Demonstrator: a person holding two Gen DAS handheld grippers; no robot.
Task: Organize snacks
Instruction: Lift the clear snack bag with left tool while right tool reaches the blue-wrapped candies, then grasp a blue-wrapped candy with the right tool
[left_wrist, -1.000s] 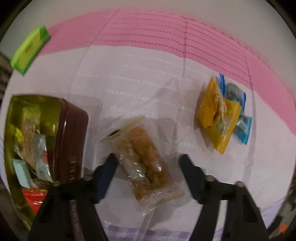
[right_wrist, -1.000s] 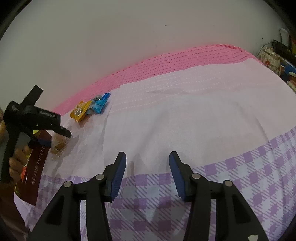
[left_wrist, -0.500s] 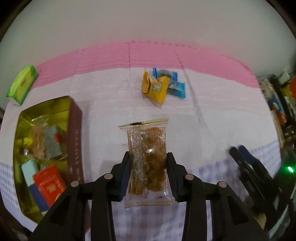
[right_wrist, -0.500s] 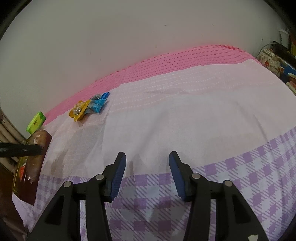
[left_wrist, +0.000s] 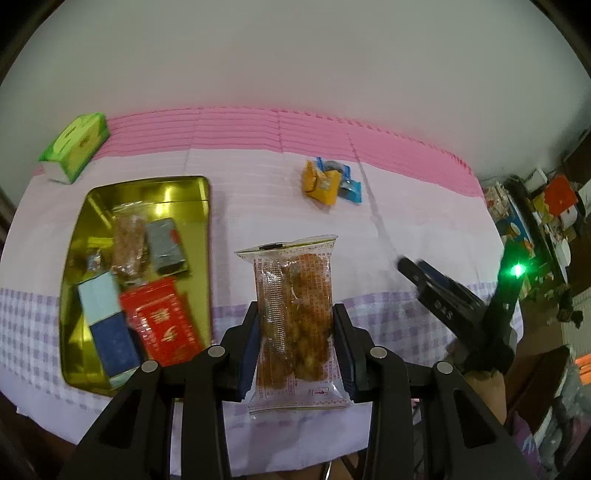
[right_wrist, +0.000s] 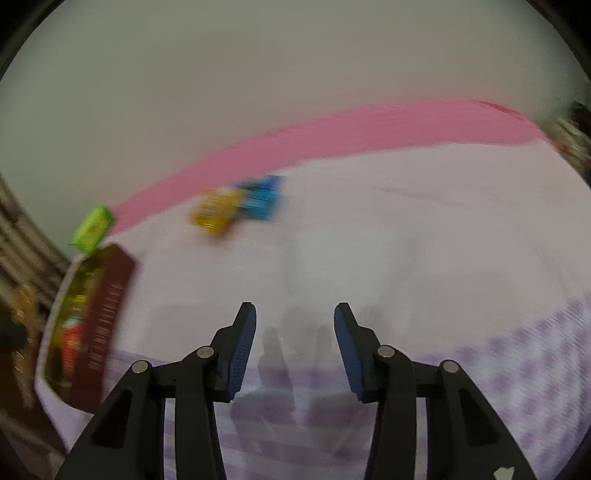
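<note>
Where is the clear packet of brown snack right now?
In the left wrist view the clear snack packet is gripped upright in the left gripper, lifted above the cloth, just right of the gold tin.

— What's the snack packet (left_wrist: 293, 325) at six o'clock in the left wrist view made of?

— Clear, glossy plastic film, crinkled, with red print; it catches the light. The left gripper (left_wrist: 295, 350) clamped on it is matt black plastic, with blue ribbed pads (left_wrist: 248, 354) and small shiny metal pins.

— And the tin (left_wrist: 205, 236) at nine o'clock?

— Polished gold metal inside, mirror-bright. In the right wrist view its outer wall (right_wrist: 107, 314) looks matt maroon.

— The cover beneath?

— A woven cloth (left_wrist: 258, 192), matt, ribbed pink at twelve o'clock, purple check nearer. The green box (left_wrist: 75, 146) at ten o'clock looks like printed cardboard, slightly glossy. The right gripper (right_wrist: 294, 349) has the same matt black plastic.
</note>
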